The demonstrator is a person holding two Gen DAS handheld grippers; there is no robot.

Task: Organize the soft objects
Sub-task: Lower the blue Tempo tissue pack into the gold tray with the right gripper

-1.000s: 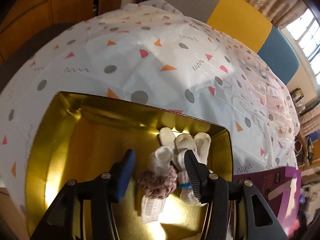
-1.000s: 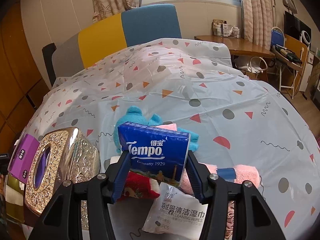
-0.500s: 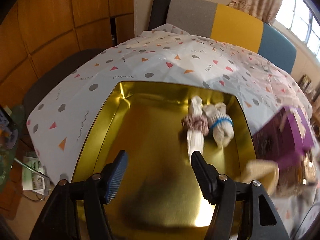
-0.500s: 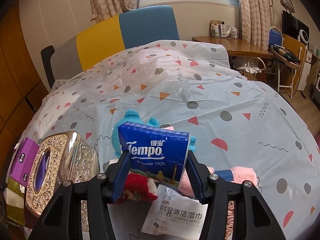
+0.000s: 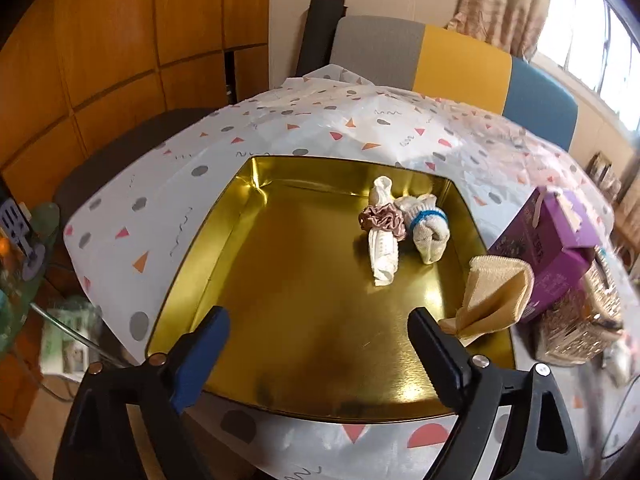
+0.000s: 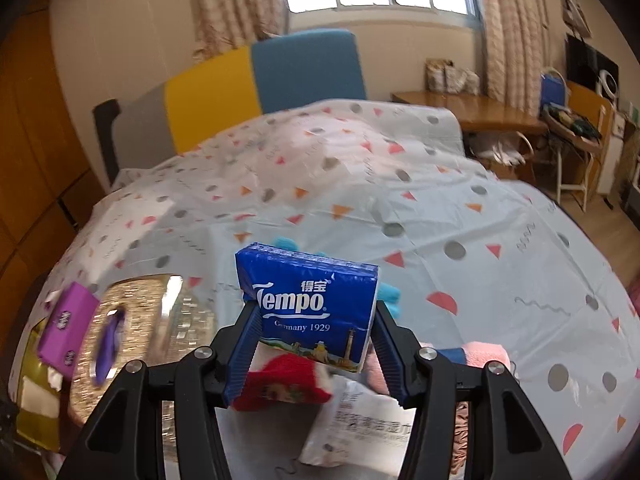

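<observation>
My left gripper (image 5: 318, 334) is open and empty above the near edge of a gold tin tray (image 5: 224, 264). In the tray lie a white sock roll with a pink scrunchie (image 5: 382, 220) and a white sock roll with a blue band (image 5: 428, 228). A folded yellow cloth (image 5: 496, 296) sits on the tray's right rim. My right gripper (image 6: 314, 338) is shut on a blue Tempo tissue pack (image 6: 308, 300), held above the table. Under it lie a red soft toy (image 6: 280, 380), a wet-wipes pack (image 6: 360, 428), a blue plush (image 6: 386, 294) and a pink towel (image 6: 486, 354).
A purple box (image 5: 552, 248) and an ornate silver tissue box (image 6: 140, 344) stand between the tray and the soft things. The table has a patterned plastic cloth (image 6: 360, 184). A chair (image 5: 440, 60) stands behind it; the table's left edge drops to the floor.
My left gripper has pulled back and up from the sock rolls to the tray's near edge, leaving them in the tray. My right gripper has lifted the tissue pack higher.
</observation>
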